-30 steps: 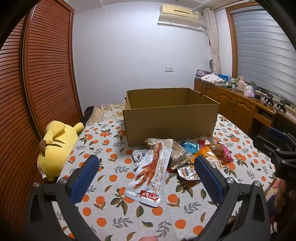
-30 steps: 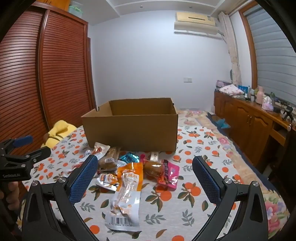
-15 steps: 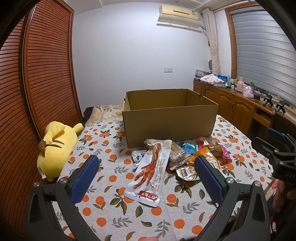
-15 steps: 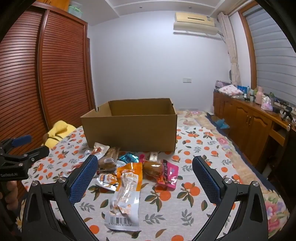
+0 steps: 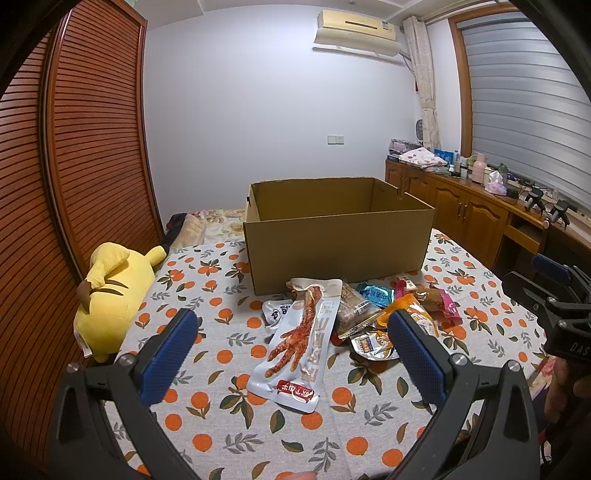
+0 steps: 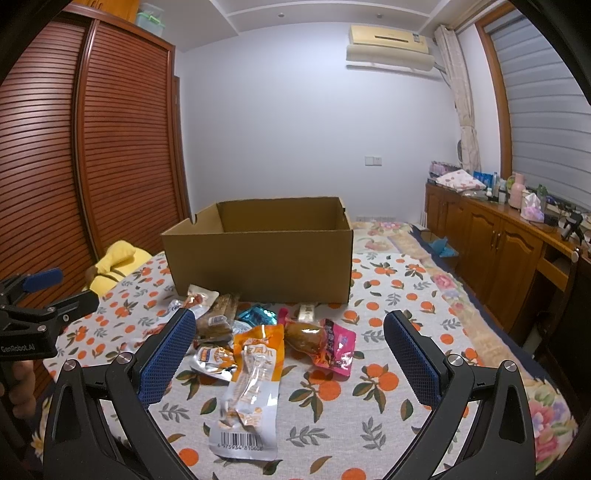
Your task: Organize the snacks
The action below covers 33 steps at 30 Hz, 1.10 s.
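Snacks [image 6: 258, 343] lie heaped on the bed [image 6: 388, 369], just in front of the open box [image 6: 258, 254], none of them gripped. Both claws hang above, left claw [image 5: 291, 354] spread over the long chicken-foot pack [image 5: 299, 350], right claw [image 6: 288, 354] spread over the orange pack [image 6: 255, 373]. Picking looks not yet begun; next, I'd guess, one claw drops and pinches a pack's flat edge

Walls: plain white wall [image 5: 258, 110] with a light switch [image 5: 335, 139].
Cooling: air conditioner [image 5: 356, 27] mounted high.
Left side: slatted wooden wardrobe [image 6: 122, 147].
Right side: window blind [image 5: 517, 110], curtain [image 6: 465, 110], low wooden cabinets [image 6: 491, 236] with clutter on top.
Light: dim, even indoor light.
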Each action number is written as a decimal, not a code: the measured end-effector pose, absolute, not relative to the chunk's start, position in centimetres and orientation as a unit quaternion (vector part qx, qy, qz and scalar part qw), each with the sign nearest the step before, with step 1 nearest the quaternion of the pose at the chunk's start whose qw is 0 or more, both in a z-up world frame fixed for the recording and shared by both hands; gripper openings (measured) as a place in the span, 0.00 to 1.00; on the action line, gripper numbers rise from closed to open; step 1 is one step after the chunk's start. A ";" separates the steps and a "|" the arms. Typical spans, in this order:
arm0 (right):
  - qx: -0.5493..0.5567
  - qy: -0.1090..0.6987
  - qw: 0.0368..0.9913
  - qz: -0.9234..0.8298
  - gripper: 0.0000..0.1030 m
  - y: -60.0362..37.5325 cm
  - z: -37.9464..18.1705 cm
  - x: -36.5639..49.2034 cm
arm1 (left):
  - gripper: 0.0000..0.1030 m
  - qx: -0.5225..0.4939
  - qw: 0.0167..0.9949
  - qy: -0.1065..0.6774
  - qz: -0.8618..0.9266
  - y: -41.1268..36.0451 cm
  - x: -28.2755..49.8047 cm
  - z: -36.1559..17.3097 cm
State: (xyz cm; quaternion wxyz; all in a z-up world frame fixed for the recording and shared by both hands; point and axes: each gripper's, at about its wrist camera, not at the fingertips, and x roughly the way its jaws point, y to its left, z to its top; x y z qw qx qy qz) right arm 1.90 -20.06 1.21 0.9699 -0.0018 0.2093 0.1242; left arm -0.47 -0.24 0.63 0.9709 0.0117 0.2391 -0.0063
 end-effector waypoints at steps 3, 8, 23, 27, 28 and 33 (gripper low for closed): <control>-0.002 0.209 0.970 0.124 1.00 -20.1 1.2 1.9 | 1.00 0.012 0.971 0.239 -0.006 -0.3 -0.5 0.7; -0.002 0.209 0.970 0.123 1.00 -20.1 1.3 1.9 | 1.00 0.011 0.971 0.239 -0.007 -0.3 -0.4 0.7; -0.003 0.208 0.970 0.123 1.00 -20.1 1.3 1.8 | 1.00 0.011 0.971 0.239 -0.008 -0.5 -0.3 1.0; -0.002 0.208 0.970 0.123 1.00 -20.1 1.3 1.8 | 1.00 0.011 0.971 0.238 -0.008 -0.5 -0.4 1.1; -0.002 0.208 0.970 0.123 1.00 -20.1 1.3 1.8 | 1.00 0.011 0.971 0.239 -0.009 -0.5 -0.4 1.1; -0.002 0.208 0.970 0.124 1.00 -20.1 1.3 1.8 | 1.00 0.011 0.971 0.240 -0.010 -0.5 -0.5 1.0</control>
